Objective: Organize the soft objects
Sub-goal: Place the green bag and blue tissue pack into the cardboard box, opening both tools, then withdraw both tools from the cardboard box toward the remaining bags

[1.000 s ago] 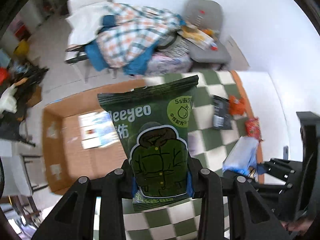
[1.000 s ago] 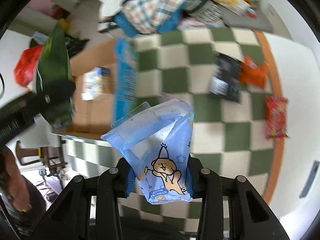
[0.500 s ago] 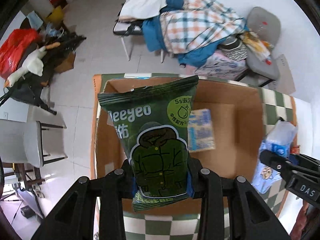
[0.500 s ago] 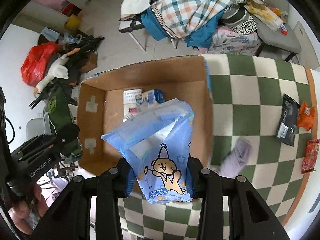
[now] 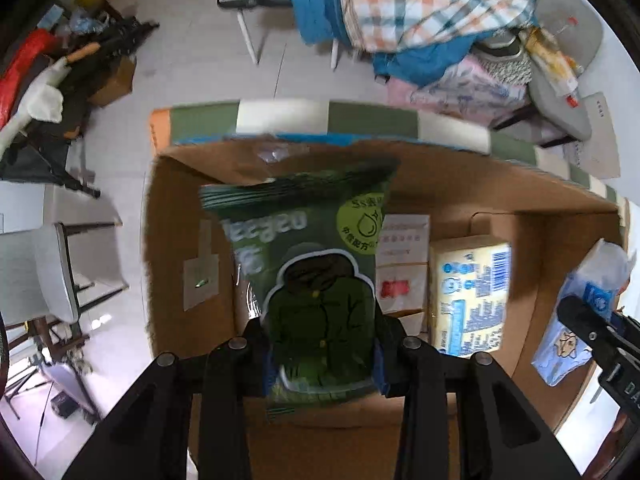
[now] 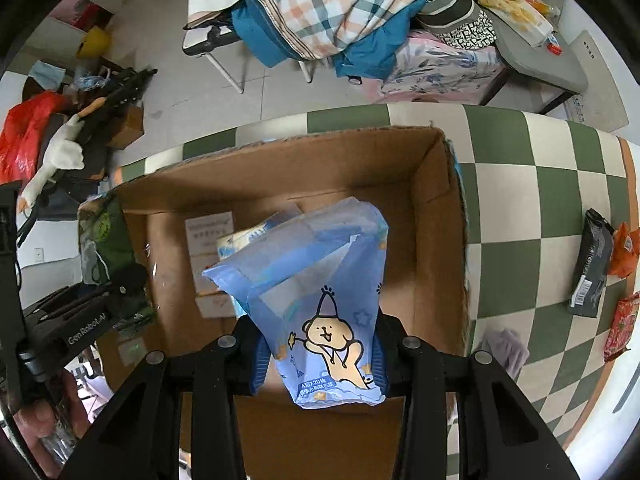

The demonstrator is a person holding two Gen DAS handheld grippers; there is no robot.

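My left gripper (image 5: 322, 356) is shut on a dark green pack (image 5: 320, 280) with a jacket drawing, held upright over the left part of an open cardboard box (image 5: 520, 192). My right gripper (image 6: 318, 364) holds a light blue pack (image 6: 312, 280) with a cartoon bear over the middle of the same box (image 6: 436, 184). Its jaws are opening, with the pack still between the blue pads. On the box floor lie a yellow-and-blue tissue pack (image 5: 470, 292) and a white leaflet (image 5: 402, 248). Each gripper shows at the edge of the other's view.
The box stands on a green-and-white checkered table (image 6: 520, 200). To its right lie a lilac cloth (image 6: 504, 348), a black packet (image 6: 592, 268), an orange packet (image 6: 624, 248) and a red packet (image 6: 622, 328). Beyond the table, chairs hold piled clothes (image 6: 360, 12).
Both grippers have carried their packs leftward from above the checkered table to above the box and have come down closer to it. The box now fills both views.
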